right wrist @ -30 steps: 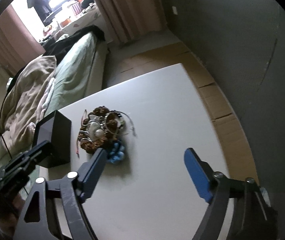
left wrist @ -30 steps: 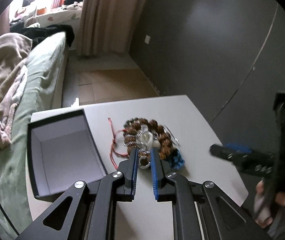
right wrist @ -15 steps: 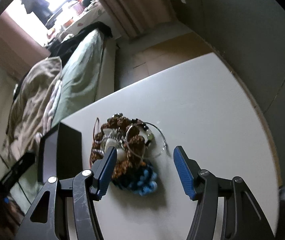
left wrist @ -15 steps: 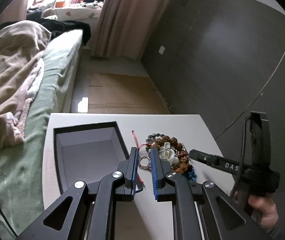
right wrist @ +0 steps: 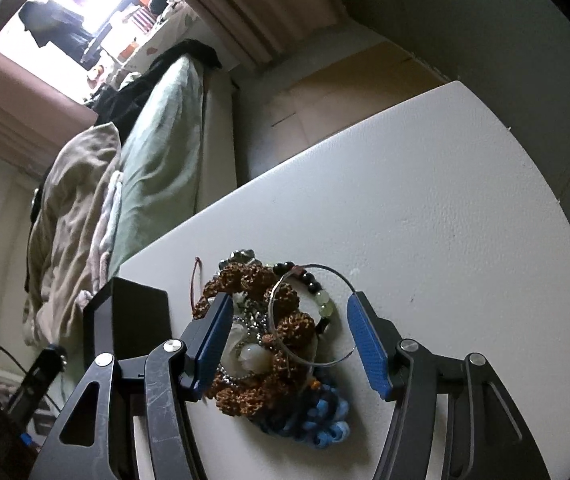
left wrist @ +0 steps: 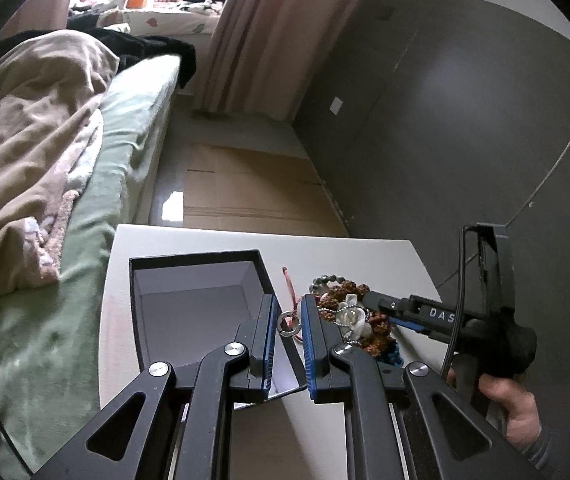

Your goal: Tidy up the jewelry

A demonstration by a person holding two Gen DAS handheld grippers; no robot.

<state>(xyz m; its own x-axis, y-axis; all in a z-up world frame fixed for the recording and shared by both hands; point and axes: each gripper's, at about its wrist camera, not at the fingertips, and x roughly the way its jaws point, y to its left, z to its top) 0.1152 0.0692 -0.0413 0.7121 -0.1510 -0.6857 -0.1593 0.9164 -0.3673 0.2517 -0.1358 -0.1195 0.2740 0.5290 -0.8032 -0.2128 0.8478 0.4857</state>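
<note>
My left gripper [left wrist: 288, 305] is shut on a small silver ring [left wrist: 287, 325] that has a red cord [left wrist: 290, 284] trailing from it. It hangs over the right wall of the open black box [left wrist: 263, 276], whose inside is white. The jewelry pile [right wrist: 261, 320] lies on the white table [right wrist: 425, 208]: brown bead bracelets, a thin silver bangle [right wrist: 327, 270], white stones and blue beads [right wrist: 321, 420]. My right gripper [right wrist: 288, 307] stands open low over the pile, one finger on each side. The left wrist view shows the right gripper [left wrist: 395, 307] reaching into the pile [left wrist: 349, 312].
The black box [right wrist: 137, 320] stands just left of the pile. A bed with a green sheet and a beige blanket [left wrist: 37, 152] runs along the table's left side. A dark wall [left wrist: 465, 140] lies to the right. A hand [left wrist: 505, 400] holds the right gripper's handle.
My left gripper has carried the ring up off the pile and leftward to the box's edge. My right gripper has come down over the pile and its jaws have narrowed.
</note>
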